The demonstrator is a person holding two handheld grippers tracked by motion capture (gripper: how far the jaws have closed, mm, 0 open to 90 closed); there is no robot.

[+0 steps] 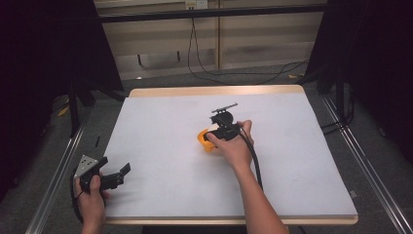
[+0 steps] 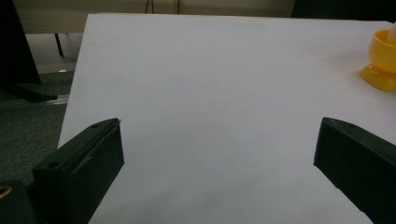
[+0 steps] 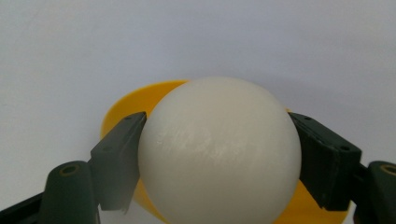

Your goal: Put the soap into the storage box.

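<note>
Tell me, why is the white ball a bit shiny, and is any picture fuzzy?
In the right gripper view the white ball carries a soft patch of glare from lights overhead, and its near surface looks slightly soft. In the left gripper view the yellow cup is blurred at the edge. The high view is dim but fairly sharp.

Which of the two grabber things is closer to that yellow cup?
The right one. The right gripper is directly over the yellow cup, its jaws closed on a white egg. The left gripper waits open near the table's front left corner, well away.
</note>
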